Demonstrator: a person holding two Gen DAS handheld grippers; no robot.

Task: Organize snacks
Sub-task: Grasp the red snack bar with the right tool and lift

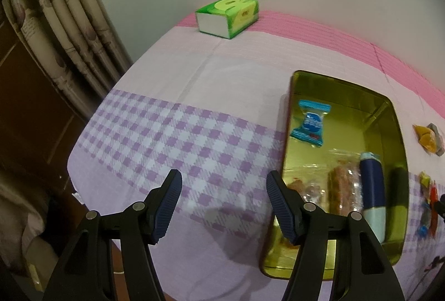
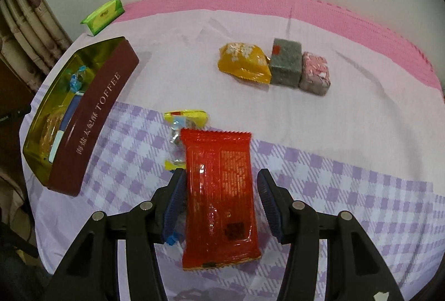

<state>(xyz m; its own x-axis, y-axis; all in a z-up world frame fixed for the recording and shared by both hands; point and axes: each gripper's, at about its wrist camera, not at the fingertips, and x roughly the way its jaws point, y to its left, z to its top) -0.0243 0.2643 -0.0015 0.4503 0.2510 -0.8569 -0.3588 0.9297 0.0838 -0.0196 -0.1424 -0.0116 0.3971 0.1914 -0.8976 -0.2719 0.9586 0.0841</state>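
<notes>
A maroon toffee tin (image 2: pixel 91 128) with a gold inside (image 1: pixel 347 117) lies on the checked tablecloth. It holds a blue wrapped candy (image 1: pixel 310 123), a navy and white packet (image 1: pixel 372 192) and clear-wrapped biscuits (image 1: pixel 342 187). My left gripper (image 1: pixel 224 206) is open and empty, just left of the tin. My right gripper (image 2: pixel 219 201) is open around a red snack packet (image 2: pixel 219 198); the left pad touches its edge, the right pad stands apart. A yellow and clear packet (image 2: pixel 183 134) lies just beyond it.
A yellow packet (image 2: pixel 243 62), a grey block (image 2: pixel 286 62) and a pink block (image 2: pixel 315 73) lie in a row at the back right. A green tissue box (image 1: pixel 228 16) stands at the far edge by the wall. Curtains (image 1: pixel 55 23) hang at the left.
</notes>
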